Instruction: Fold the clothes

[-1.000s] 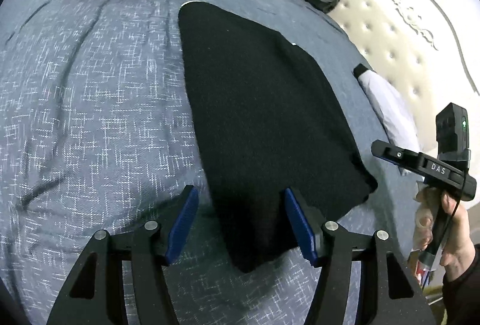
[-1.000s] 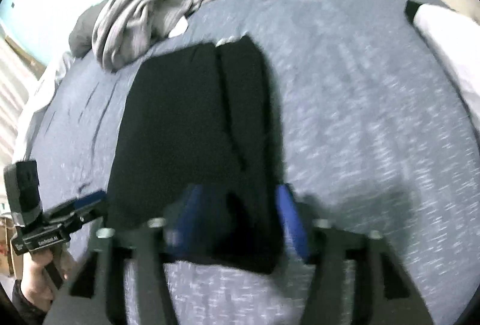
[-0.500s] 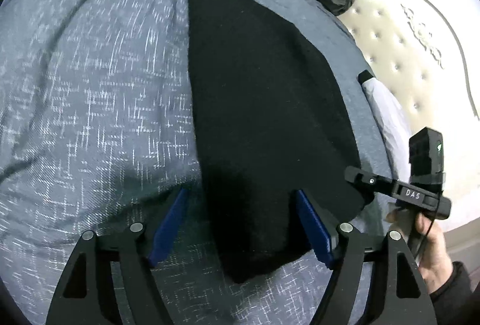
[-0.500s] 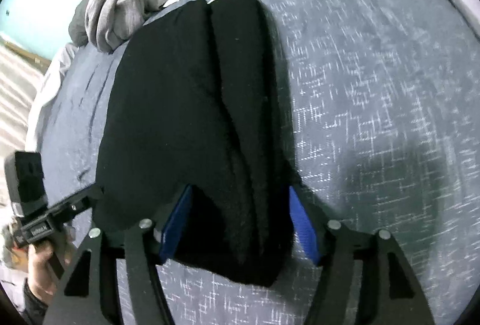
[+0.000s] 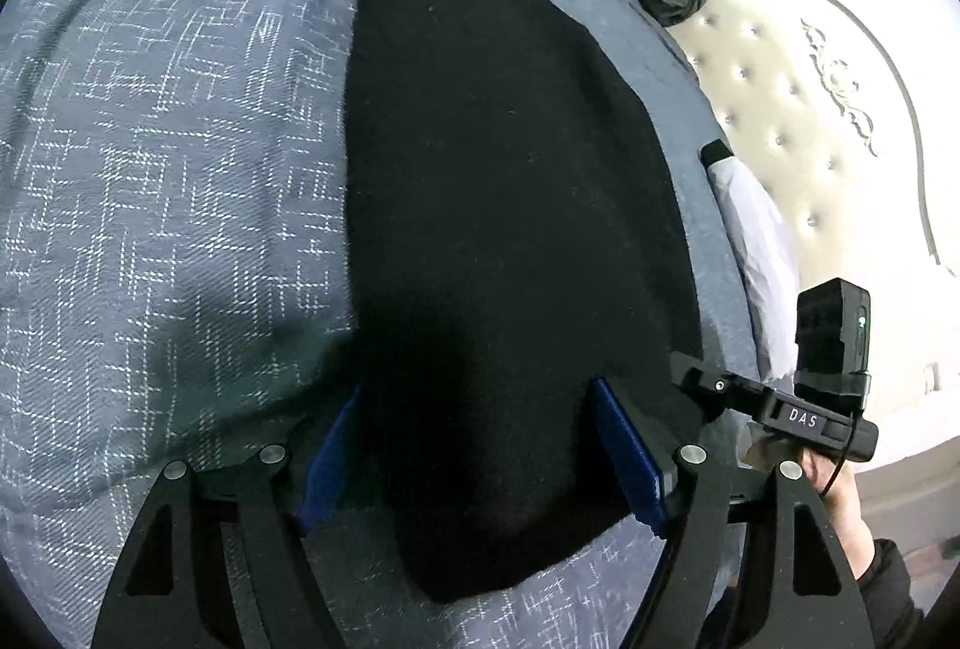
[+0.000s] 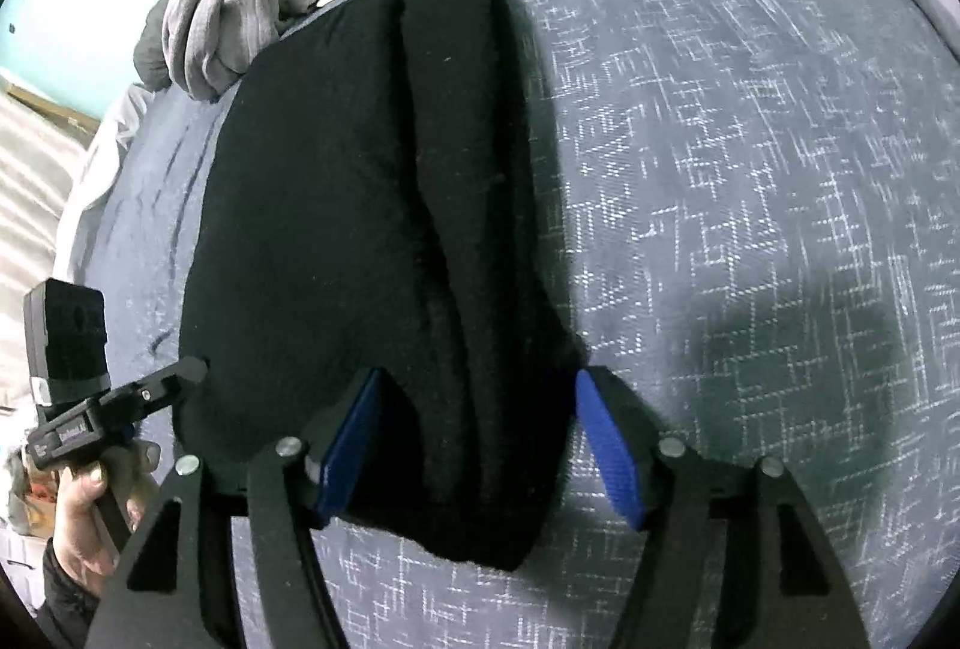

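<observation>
- The black garment (image 6: 372,229) lies flat on the bed (image 6: 750,169), already folded lengthwise.
- The left gripper (image 5: 480,460) and right gripper (image 6: 477,448) straddle its near corners, jaws just widened and gripping nothing.
- A crosswise fold looks left; the grey clothes (image 6: 258,7) wait crumpled.
</observation>
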Demonstrator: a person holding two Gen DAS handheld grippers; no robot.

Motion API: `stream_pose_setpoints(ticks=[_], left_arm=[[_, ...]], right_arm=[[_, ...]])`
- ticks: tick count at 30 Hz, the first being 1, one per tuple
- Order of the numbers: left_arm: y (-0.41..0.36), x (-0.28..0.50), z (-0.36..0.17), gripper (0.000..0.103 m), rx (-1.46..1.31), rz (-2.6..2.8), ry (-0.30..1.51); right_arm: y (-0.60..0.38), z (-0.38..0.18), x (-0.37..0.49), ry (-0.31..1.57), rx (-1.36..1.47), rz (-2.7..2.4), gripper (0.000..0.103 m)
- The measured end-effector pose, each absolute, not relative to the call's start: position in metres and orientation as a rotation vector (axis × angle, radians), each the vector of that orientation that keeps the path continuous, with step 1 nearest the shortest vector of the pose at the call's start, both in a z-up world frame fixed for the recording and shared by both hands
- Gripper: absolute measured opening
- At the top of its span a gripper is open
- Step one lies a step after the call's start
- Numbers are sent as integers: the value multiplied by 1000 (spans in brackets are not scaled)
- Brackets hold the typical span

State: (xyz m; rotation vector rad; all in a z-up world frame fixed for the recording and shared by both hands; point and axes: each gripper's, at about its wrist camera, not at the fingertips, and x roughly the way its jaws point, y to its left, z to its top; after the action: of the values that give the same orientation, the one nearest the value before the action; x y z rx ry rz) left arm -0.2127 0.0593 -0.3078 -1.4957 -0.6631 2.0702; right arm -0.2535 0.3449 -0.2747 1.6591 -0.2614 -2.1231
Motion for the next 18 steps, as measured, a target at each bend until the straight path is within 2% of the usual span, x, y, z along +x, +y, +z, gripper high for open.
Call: stream_pose_setpoints(ticks=[2, 8, 13, 16, 18], left_arm=[[64, -213, -305, 74, -1495, 2073, -646], [72, -216, -303, 73, -1496, 2089, -606], [67, -219, -311, 73, -1488, 2070, -627], [65, -215, -311, 73, -1477, 2079, -601], [70, -217, -310, 73, -1475, 2091, -582]], right_arm=[[347, -276, -255, -287, 1665, -2107, 68], [352, -277, -249, -358, 1664, -2023, 59], [353, -283, -254, -445, 1657, -2018, 61], [346, -281, -256, -435, 1642, -2037, 61], [341, -278, -253, -394, 1630, -2056, 56]])
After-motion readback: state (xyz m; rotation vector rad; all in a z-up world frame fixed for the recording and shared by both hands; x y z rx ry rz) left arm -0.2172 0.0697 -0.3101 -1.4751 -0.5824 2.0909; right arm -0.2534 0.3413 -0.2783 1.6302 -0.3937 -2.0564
